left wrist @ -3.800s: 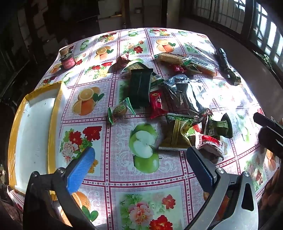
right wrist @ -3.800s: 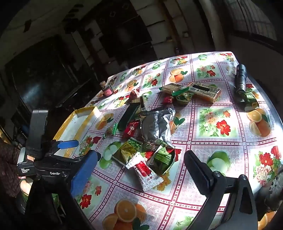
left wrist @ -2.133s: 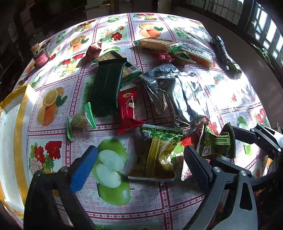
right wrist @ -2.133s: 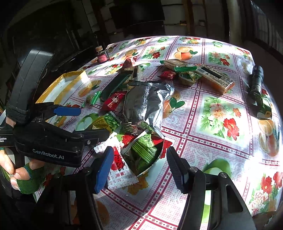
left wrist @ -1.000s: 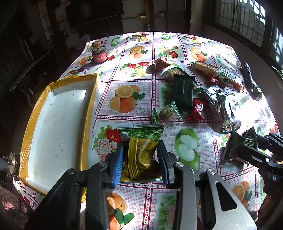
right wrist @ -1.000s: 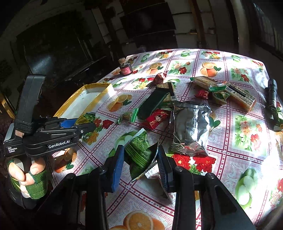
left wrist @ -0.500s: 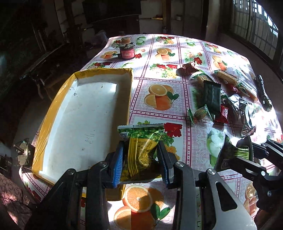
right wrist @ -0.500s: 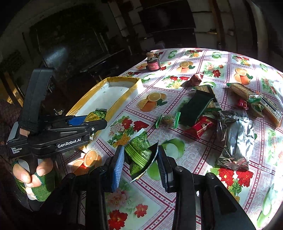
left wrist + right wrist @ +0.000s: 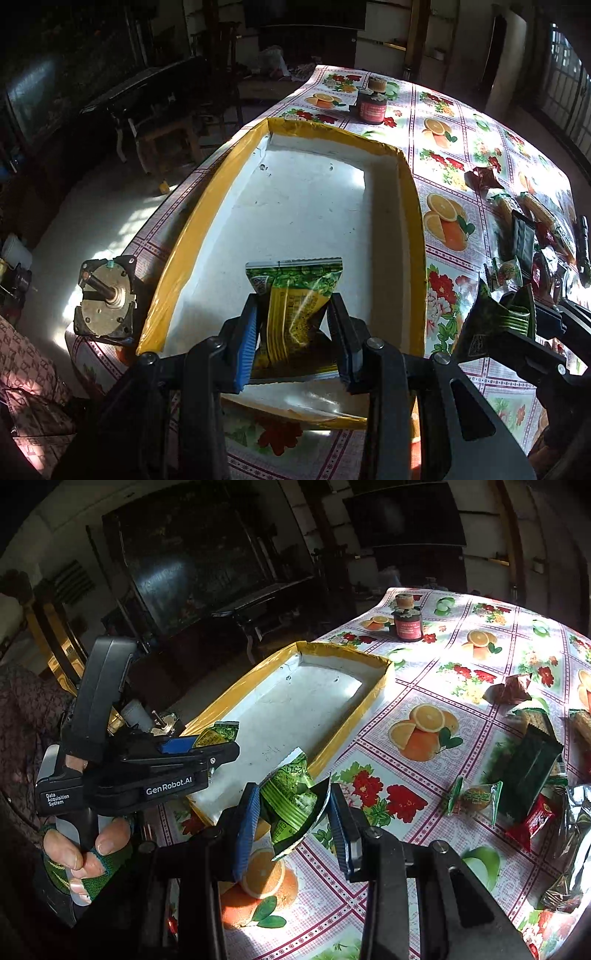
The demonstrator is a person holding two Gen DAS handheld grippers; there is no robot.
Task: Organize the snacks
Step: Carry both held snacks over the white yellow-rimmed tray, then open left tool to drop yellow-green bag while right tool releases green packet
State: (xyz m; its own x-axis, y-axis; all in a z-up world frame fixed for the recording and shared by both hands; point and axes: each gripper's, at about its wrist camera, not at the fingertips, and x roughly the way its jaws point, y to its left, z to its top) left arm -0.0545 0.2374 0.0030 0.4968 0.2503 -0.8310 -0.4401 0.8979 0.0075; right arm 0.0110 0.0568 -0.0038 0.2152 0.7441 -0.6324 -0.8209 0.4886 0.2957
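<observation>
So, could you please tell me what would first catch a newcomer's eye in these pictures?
Probably the yellow-green snack packet clamped in the left gripper above the near end of the yellow-rimmed white tray. Next, the dark green packet pinched in the right gripper over the fruit-print tablecloth, just beside the tray. Loose snacks lie scattered at the far right.

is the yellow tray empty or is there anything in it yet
Empty: the yellow tray shows only a bare white floor; the yellow-green snack packet is clamped above it in the left gripper.
</observation>
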